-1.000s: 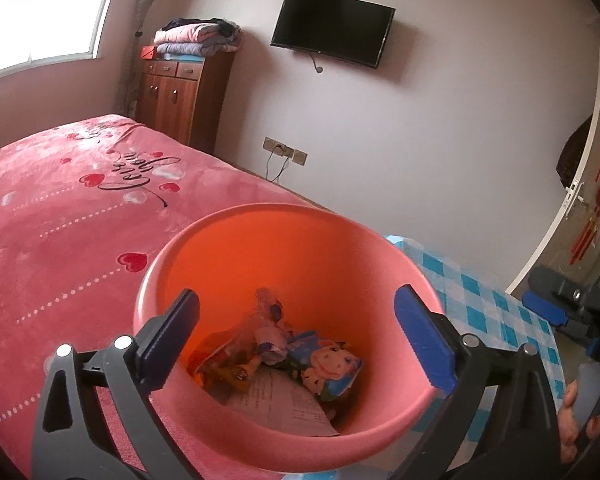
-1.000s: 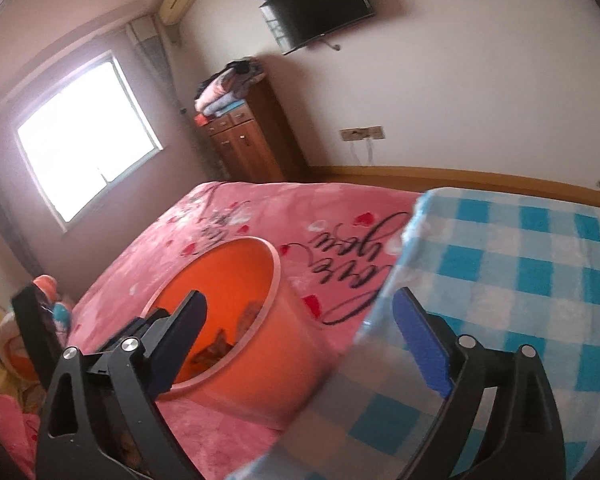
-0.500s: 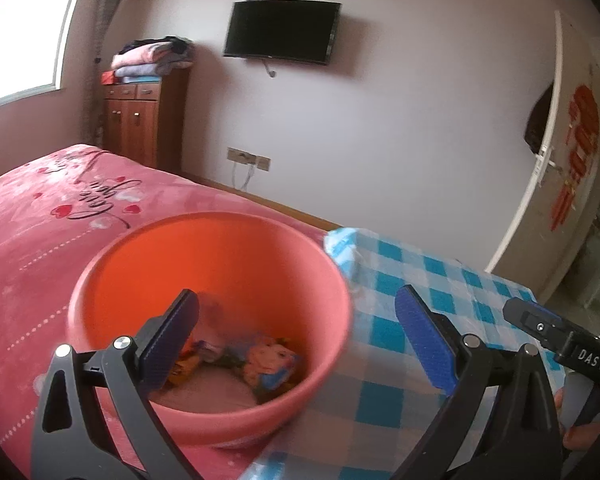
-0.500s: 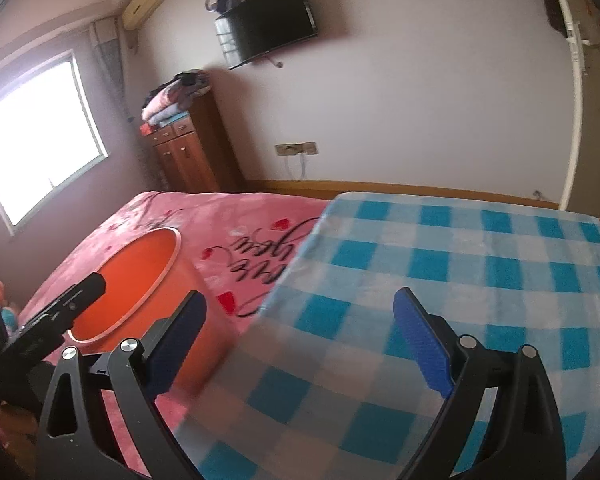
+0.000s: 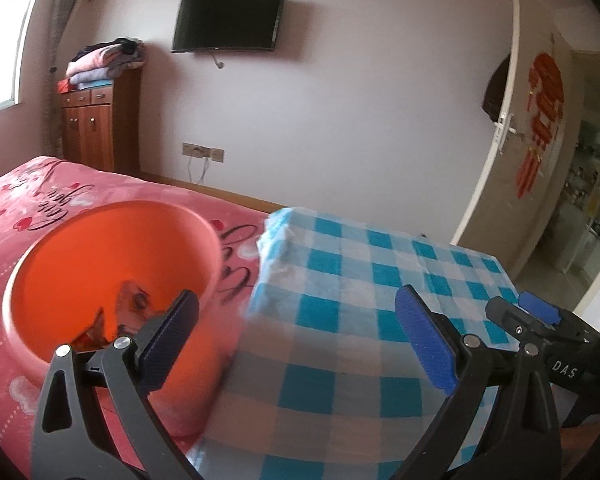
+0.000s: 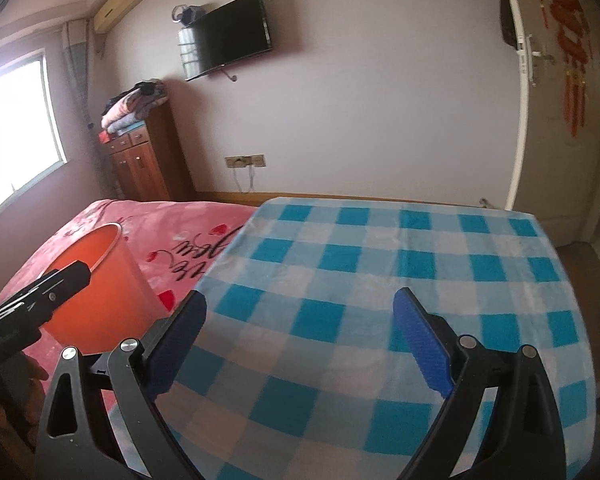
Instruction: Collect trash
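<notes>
An orange bin [image 5: 100, 252] stands on the pink bedspread at the left, with crumpled wrappers [image 5: 130, 304] showing inside it. In the right wrist view the orange bin [image 6: 100, 292] sits at the far left, partly behind the other gripper's black body. My left gripper [image 5: 296, 336] is open and empty, its left finger over the bin's near rim. My right gripper [image 6: 300, 340] is open and empty above the blue checked blanket [image 6: 380, 280]. No loose trash shows on the blanket.
The blue checked blanket [image 5: 360, 300] lies on the pink bedspread [image 5: 28, 200]. A wooden cabinet [image 5: 96, 124] with folded laundry, a wall TV [image 5: 228, 20] and a socket strip are at the back. A white door [image 5: 520, 120] stands ajar at the right.
Both grippers have swung right, away from the bin and toward the checked blanket. The bin has slid to the left of both views. Both grippers stay open and empty.
</notes>
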The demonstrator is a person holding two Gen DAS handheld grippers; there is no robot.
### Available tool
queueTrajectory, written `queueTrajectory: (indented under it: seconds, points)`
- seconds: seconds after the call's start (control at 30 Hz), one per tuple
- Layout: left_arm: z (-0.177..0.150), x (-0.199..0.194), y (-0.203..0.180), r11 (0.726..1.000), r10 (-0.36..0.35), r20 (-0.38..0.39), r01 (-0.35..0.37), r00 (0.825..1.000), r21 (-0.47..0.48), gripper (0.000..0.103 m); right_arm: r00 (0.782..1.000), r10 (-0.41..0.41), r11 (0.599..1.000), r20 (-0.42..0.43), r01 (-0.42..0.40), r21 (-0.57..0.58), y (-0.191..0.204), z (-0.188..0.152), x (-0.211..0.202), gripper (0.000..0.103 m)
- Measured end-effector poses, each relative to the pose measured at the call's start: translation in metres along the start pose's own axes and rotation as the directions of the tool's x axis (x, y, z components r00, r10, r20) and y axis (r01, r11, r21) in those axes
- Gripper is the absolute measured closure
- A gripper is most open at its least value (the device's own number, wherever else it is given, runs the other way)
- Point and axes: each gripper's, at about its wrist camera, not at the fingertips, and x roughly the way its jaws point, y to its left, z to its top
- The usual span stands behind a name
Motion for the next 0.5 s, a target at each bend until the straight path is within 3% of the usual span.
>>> queueTrajectory:
  seconds: [0.5]
  points:
    - [-0.018, 0.002, -0.069, 0.993, -0.073, -0.042, 0.076, 0.996, 0.092, 0.004, 0.98, -0.194, 0.981, 0.043, 0.193, 0.024, -0.058, -0.031, -0.039, 0.01]
